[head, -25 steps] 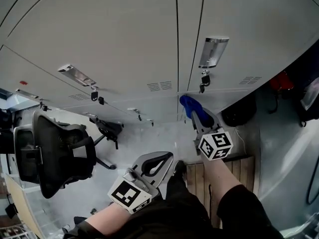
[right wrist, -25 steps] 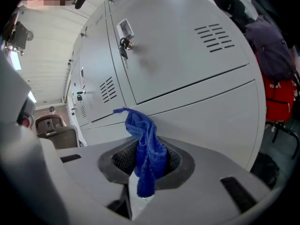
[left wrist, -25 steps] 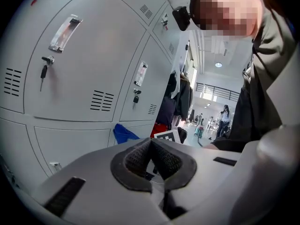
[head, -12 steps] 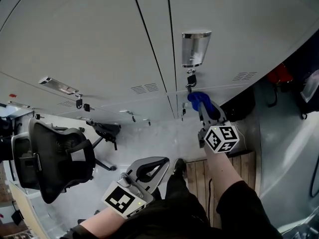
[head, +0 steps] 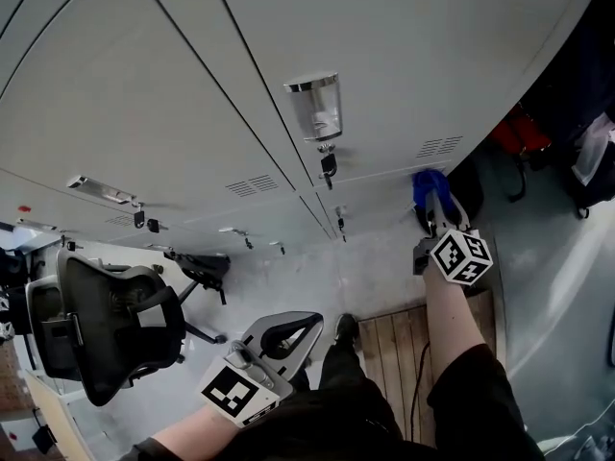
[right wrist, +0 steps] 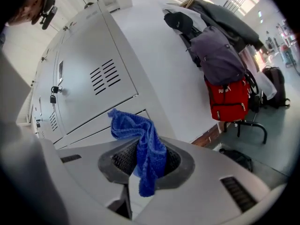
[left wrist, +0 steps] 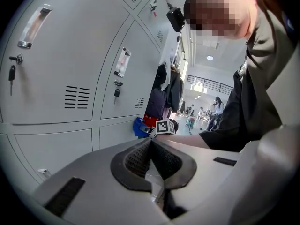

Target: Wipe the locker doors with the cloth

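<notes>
At 9 o'clock in the head view, chair. At 6 o'clock, left gripper, jaws pressed together, empty. At 2 o'clock, right gripper pinches the blue cloth at a locker door below the vents; contact unclear.

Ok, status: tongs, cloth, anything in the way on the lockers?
Right tongs shut on blue cloth, up at the locker door, below its vent. Left tongs shut, empty, held low. Key hangs from a lock further left.
</notes>
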Tool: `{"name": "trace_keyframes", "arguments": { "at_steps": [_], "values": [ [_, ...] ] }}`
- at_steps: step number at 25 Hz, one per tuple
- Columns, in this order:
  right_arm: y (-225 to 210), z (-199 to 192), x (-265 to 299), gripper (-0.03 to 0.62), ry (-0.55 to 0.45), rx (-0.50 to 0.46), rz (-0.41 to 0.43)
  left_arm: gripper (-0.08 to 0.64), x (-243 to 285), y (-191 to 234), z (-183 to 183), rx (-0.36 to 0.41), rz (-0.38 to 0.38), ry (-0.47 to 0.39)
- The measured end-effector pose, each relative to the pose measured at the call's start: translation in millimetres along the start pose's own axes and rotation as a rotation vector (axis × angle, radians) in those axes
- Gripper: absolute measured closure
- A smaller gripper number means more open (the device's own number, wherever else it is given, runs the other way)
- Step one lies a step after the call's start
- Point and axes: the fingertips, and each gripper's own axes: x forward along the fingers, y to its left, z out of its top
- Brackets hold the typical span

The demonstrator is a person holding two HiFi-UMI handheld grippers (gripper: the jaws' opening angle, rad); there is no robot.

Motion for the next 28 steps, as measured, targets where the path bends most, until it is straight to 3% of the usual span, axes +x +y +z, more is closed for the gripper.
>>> {"name": "trace_keyframes", "arguments": {
  "at_steps": [5,8,16,20,24,28],
  "values": [
    [-25,10,-4,0.514,-0.014,0.001,-0.042,0.552,3,-7,2,0.018,-0.016,0.005],
    [-19,1,-8,0.515,-0.009,0.001,-0.026,0.552,3,-9,3,0.007,-0.021,0.000],
    [77,-102,-13,0.514,0.179,-0.027,0.188,0.552,-12,-3,2,0.009,0.002,-0.004],
    [128,-134,3,0.515,0.238,-0.051,0.277,0.552,-23,9,-1,-0.009,0.045,-0.015],
    [155,-148,21,0.514,0.262,-0.082,0.313,0.552,-29,19,-3,-0.020,0.073,-0.033],
    [156,-155,32,0.515,0.283,-0.103,0.305,0.552,-27,23,-7,-0.022,0.074,-0.042]
  ]
}}
